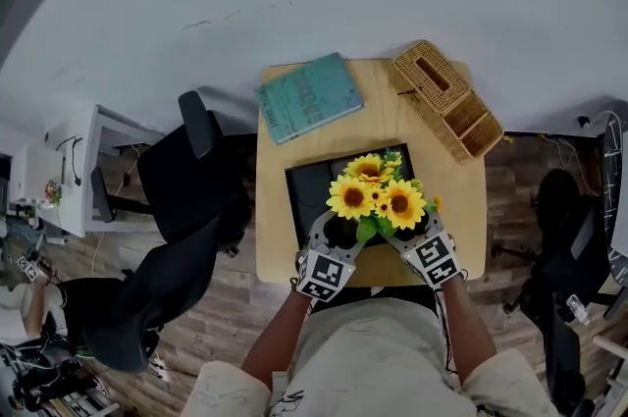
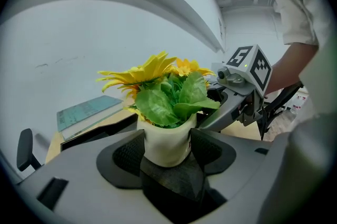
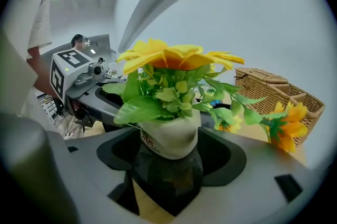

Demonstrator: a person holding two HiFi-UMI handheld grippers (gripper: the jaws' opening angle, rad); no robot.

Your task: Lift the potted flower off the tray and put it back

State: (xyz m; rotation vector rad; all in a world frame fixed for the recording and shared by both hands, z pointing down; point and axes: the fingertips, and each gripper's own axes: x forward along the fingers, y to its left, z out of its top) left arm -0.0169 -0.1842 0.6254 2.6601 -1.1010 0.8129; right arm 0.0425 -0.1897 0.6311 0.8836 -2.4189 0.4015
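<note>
The potted flower is a small white pot (image 2: 166, 141) of yellow sunflowers (image 1: 376, 194) and green leaves, standing on the black tray (image 1: 304, 184) on the wooden table. My left gripper (image 1: 339, 234) is at the pot's left and my right gripper (image 1: 407, 234) at its right. In the left gripper view the pot sits between the wide jaws of the left gripper (image 2: 167, 153), close against both pads. The right gripper view shows the same pot (image 3: 171, 133) inside the right gripper (image 3: 171, 153). Both are open. Each gripper shows in the other's view, beyond the pot.
A teal book (image 1: 308, 97) lies at the table's far left, and a wicker basket (image 1: 446, 98) stands at the far right corner. Black office chairs (image 1: 186, 199) are to the left of the small table (image 1: 275, 238). The tray takes up most of the near half.
</note>
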